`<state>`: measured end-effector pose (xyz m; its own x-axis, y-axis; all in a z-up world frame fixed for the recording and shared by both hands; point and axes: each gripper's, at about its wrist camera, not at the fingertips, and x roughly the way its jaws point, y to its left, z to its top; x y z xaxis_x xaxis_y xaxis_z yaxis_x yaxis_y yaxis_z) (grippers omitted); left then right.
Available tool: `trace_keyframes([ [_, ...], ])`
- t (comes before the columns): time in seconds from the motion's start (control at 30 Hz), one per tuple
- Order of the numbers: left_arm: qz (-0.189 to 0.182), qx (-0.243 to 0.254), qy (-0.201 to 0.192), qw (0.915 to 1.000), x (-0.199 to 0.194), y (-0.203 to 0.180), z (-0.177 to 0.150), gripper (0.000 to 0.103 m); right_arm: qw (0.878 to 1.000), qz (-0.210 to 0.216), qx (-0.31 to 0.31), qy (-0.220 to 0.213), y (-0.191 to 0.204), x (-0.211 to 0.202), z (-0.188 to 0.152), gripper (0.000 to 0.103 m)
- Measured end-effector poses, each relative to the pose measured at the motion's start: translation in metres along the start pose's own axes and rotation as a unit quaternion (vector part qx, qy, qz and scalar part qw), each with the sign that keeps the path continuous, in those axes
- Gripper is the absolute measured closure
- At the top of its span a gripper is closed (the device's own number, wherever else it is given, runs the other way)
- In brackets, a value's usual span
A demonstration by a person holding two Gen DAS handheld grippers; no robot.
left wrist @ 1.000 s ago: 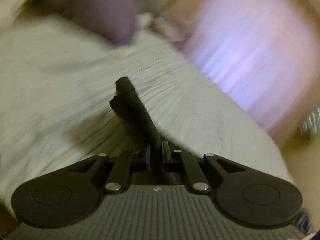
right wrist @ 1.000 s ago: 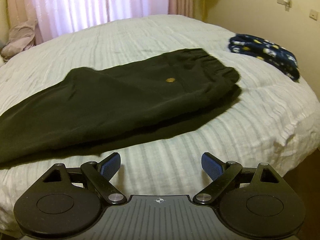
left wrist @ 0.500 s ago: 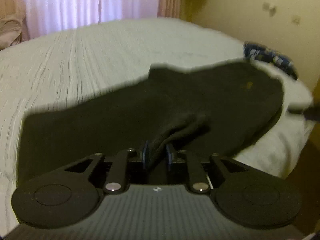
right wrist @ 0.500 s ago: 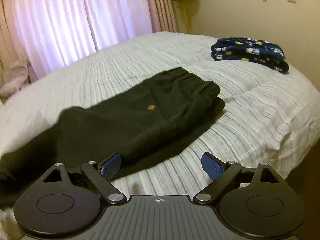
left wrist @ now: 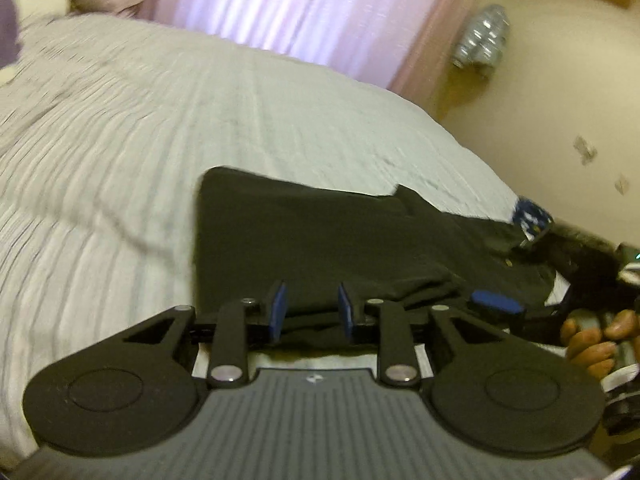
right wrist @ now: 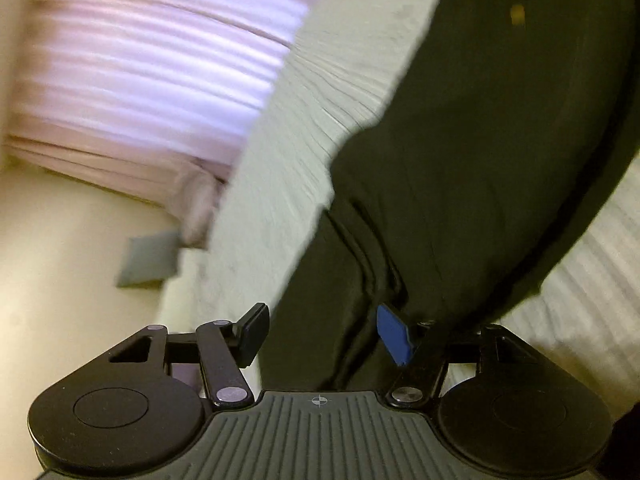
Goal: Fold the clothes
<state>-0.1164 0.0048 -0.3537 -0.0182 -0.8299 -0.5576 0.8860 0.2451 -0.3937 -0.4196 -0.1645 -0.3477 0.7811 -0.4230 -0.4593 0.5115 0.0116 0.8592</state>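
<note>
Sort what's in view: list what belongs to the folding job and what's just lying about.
For the job:
- black trousers, folded over on the bed
- left tool, open at the trousers' near edge
- right tool, open, with fabric between its fingers

Lying about:
- white bedspread
- navy patterned garment
- pink curtains
- grey pillow

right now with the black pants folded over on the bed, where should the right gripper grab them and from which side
Grip the near folded edge of the black pants, coming in low from the bed's near side. That edge lies doubled and slightly raised, already between the open fingers of the right gripper, beside the left gripper.
</note>
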Motion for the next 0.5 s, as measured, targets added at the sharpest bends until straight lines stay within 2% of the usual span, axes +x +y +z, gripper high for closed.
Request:
trace_keyframes([
  [0.03, 0.001, -0.011, -0.001, 0.9999, -0.003, 0.007, -0.001, 0.08, 1.0, -0.024, 0.002, 0.002, 0.002, 0.006, 0.0, 0.038],
  [0.2, 0.002, -0.04, 0.001, 0.9992, -0.011, 0.031, -0.005, 0.08, 0.998, -0.064, -0.008, -0.004, 0.015, 0.028, -0.001, 0.038],
  [0.33, -0.008, -0.057, -0.003, 0.9983, -0.009, 0.039, -0.004, 0.08, 0.993, -0.102, -0.051, -0.019, 0.024, 0.053, -0.005, 0.04],
  [0.37, -0.011, -0.061, -0.005, 0.9981, -0.008, 0.04, -0.003, 0.08, 0.993, -0.094, -0.064, -0.028, 0.025, 0.05, -0.008, 0.045],
  [0.4, -0.013, -0.065, -0.007, 0.9978, -0.007, 0.041, -0.003, 0.08, 0.993, -0.087, -0.076, -0.037, 0.026, 0.047, -0.012, 0.06],
  [0.47, -0.015, -0.075, -0.011, 0.997, -0.007, 0.043, -0.002, 0.08, 0.991, -0.072, -0.101, -0.056, 0.027, 0.041, -0.019, 0.075],
  [0.5, -0.017, -0.079, -0.013, 0.9966, -0.007, 0.045, -0.002, 0.08, 0.989, -0.065, -0.114, -0.065, 0.028, 0.038, -0.023, 0.086],
])
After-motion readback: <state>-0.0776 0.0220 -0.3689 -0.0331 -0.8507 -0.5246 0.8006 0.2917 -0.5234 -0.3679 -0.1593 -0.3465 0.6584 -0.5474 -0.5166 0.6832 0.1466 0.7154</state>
